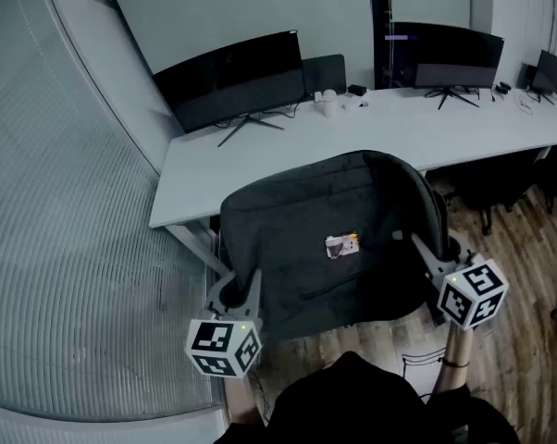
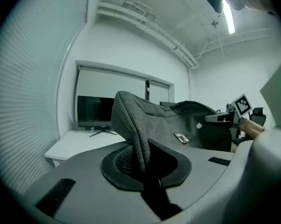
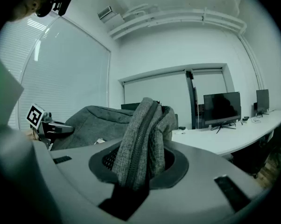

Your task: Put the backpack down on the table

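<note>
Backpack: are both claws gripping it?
Yes, the left claw and the right claw each pinch grey fabric of the backpack.

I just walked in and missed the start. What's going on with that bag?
A person is holding a grey backpack up with both grippers. The left gripper is shut on the fabric at one side, and the right gripper is shut on a bunched zipper edge at the other. The backpack hangs between them at the near edge of the white table, seemingly not yet laid down.
</note>
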The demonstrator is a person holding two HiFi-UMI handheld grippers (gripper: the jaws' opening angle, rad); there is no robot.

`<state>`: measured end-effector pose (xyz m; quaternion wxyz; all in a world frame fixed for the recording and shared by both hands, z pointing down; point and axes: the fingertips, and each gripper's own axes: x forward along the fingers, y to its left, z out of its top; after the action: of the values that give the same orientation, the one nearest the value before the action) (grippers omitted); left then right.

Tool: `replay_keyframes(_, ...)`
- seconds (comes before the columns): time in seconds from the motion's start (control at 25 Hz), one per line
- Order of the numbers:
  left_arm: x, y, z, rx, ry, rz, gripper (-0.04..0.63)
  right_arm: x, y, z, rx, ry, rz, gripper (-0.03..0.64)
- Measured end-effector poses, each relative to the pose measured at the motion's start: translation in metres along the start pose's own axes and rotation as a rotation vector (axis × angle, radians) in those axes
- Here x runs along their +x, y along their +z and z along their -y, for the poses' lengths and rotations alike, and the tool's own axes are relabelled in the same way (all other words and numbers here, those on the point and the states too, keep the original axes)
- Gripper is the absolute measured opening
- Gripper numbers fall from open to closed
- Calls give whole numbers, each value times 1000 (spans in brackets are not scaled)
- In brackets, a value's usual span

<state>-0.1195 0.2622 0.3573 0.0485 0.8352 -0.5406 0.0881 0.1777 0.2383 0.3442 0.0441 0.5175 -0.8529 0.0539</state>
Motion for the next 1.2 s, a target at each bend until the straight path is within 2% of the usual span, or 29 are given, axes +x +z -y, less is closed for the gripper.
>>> replay_keyframes(0.56,9,-10,3,-22,12,-41,44,6,-12,9,16,6,-33,109)
replay_keyframes(0.88,11,-16,24,-48,44,-58,44,0,-17,27,18,38,-51,109)
replay_keyframes(1.2,15,-17,22,-67,77,-66,44,10,-17,32,24,62,-61,109)
